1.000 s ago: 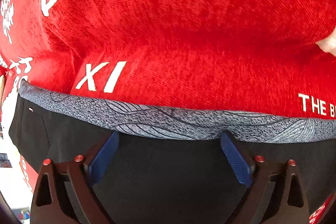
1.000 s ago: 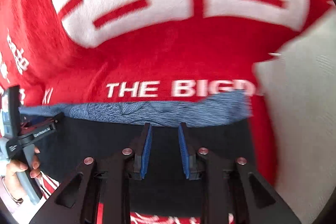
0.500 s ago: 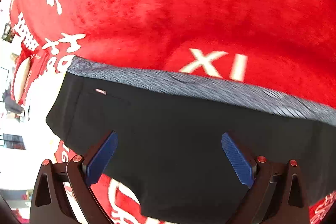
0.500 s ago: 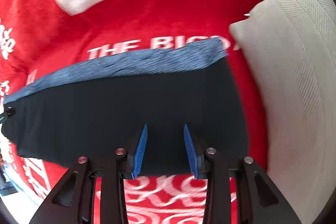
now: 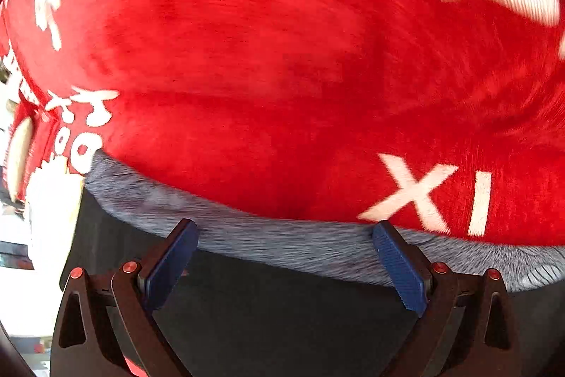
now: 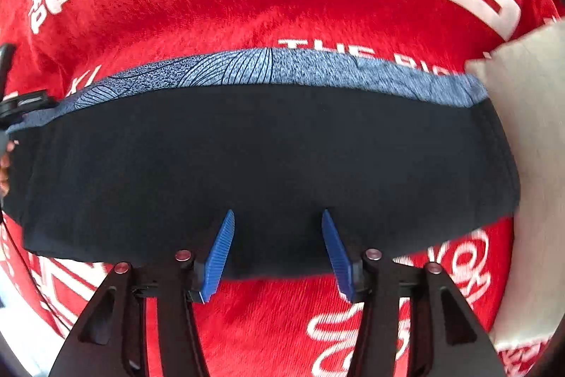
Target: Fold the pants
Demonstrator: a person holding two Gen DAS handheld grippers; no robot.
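R gripper (image 6: 277, 251) wider; 1 pants (image 6: 268, 165).

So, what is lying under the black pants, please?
Under the black pants lies a red blanket with white lettering, visible on all sides. A beige cushion sits beside it. Whatever is beneath the pants' middle is covered.

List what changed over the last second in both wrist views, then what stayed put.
The right gripper drew back from the gray waistband to the near edge of the black pants, its jaws opening with nothing clamped between them. The left gripper slid left along the waistband toward the corner of the pants. Unchanged: the left jaws are wide open, and the pants lie flat on the red blanket.
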